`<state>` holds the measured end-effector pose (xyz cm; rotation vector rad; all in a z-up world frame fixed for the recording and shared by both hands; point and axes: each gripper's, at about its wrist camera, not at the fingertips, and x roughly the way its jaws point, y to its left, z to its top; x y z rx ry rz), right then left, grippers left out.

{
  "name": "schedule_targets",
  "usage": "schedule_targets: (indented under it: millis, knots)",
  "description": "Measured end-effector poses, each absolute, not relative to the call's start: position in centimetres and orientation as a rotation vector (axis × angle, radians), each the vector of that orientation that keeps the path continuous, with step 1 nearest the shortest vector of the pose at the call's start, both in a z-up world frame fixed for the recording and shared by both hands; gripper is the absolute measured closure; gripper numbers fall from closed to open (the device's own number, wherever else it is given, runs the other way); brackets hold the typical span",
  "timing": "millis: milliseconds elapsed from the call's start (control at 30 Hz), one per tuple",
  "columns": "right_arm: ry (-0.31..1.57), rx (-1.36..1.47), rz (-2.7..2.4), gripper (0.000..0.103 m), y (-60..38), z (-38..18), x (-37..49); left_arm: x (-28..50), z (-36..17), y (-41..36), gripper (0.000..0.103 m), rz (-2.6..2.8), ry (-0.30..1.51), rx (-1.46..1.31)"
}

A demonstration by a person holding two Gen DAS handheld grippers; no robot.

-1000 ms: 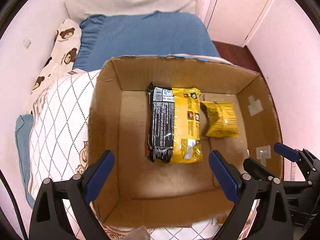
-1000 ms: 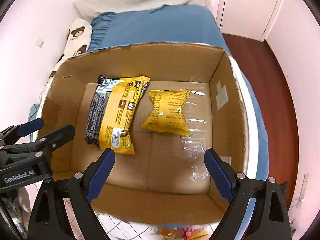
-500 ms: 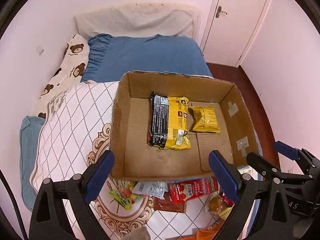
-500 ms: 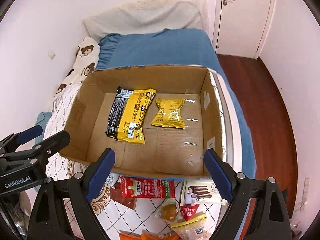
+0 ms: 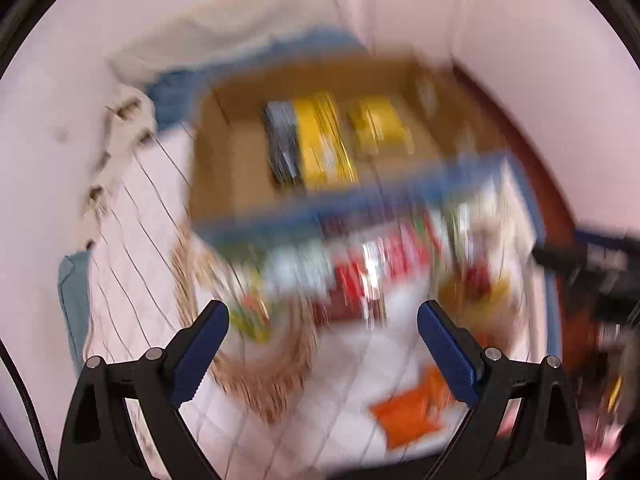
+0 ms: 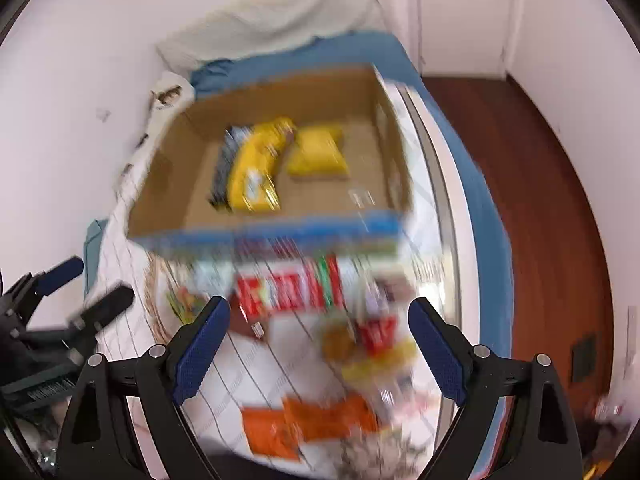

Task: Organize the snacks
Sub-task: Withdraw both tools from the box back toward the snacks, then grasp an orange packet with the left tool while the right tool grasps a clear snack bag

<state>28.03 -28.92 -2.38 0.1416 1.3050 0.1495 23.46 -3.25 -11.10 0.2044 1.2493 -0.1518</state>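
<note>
Two grippers: your left gripper (image 5: 322,322) and your right gripper (image 6: 318,318) both hang over the bed with blue pads spread wide and nothing between them.
Box: the cardboard box (image 6: 172,184) sits open on the bed, its near wall edged in blue, beyond both sets of fingers.
Inside the box: a yellow-and-black packet (image 6: 250,170) lies flat on the floor of the box, and a smaller yellow packet (image 6: 318,154) lies just beside it on the right.
Loose snacks: a red packet (image 6: 288,290) lies on the quilt just in front of the box, with an orange packet (image 6: 316,420) nearer to you; others around them are too blurred to tell apart.
Surface: you work over a white quilt (image 5: 132,216) crossed by thin dark diagonal lines, with a tan ornamental border (image 5: 260,376) curling under the snacks.
Bed: a blue sheet (image 6: 304,56) shows beyond the box, with a pale pillow (image 6: 280,24) against the wall.
Room: pale pink walls (image 5: 60,80) close in on the left, and dark red-brown floor (image 6: 532,184) runs along the right side of the bed.
Sharpness: both views are smeared, the left wrist view most of all.
</note>
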Motion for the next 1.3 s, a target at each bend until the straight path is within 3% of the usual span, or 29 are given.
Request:
schedule_targets:
  millis: [233,333,367,400,500,600,667,700,733,800,967,1100,1300]
  knots:
    - [1.483,0.177,0.094,0.010,-33.4,-10.6,23.8,18.4,-24.4,-5.1,0.006,-0.300,1.705,0.081]
    - [1.513,0.132,0.117,0.010,-33.8,-12.9,23.6,17.8,-27.5,-5.6,0.007,-0.326,1.797,-0.001]
    - [1.522,0.109,0.132,0.010,-33.6,-13.6,23.8,17.8,-28.4,-5.6,0.012,-0.329,1.820,-0.036]
    - [1.532,0.079,0.151,0.010,-33.3,-14.3,23.8,17.8,-29.3,-5.6,0.029,-0.327,1.842,-0.076]
    - [1.520,-0.053,0.180,0.010,-32.2,-16.1,24.4,18.0,-30.7,-5.0,0.052,-0.289,1.869,-0.135]
    - [1.544,-0.131,0.182,0.011,-31.6,-17.8,24.5,18.8,-30.1,-3.9,0.053,-0.225,1.815,-0.138]
    - [1.572,-0.102,0.182,0.022,-31.7,-18.7,24.5,19.7,-29.1,-3.0,0.053,-0.170,1.758,-0.113]
    - [1.592,-0.043,0.181,0.035,-32.1,-19.1,24.5,20.4,-28.5,-2.6,0.053,-0.145,1.725,-0.096]
    - [1.608,0.001,0.165,0.041,-32.5,-19.4,24.6,21.0,-28.2,-2.2,0.053,-0.119,1.696,-0.079]
    - [1.627,0.146,0.100,0.043,-34.1,-19.8,24.8,22.1,-27.7,-1.4,0.053,-0.073,1.651,-0.065]
    - [1.599,0.338,0.029,0.043,-36.4,-19.7,25.1,23.6,-28.6,-0.2,0.051,-0.052,1.661,-0.136]
    - [1.607,0.353,0.076,0.022,-37.1,-19.6,25.0,23.5,-29.5,0.1,0.050,-0.070,1.694,-0.172]
    - [1.621,0.220,0.123,0.022,-35.4,-19.0,25.0,22.6,-30.3,-0.5,0.045,-0.086,1.696,-0.190]
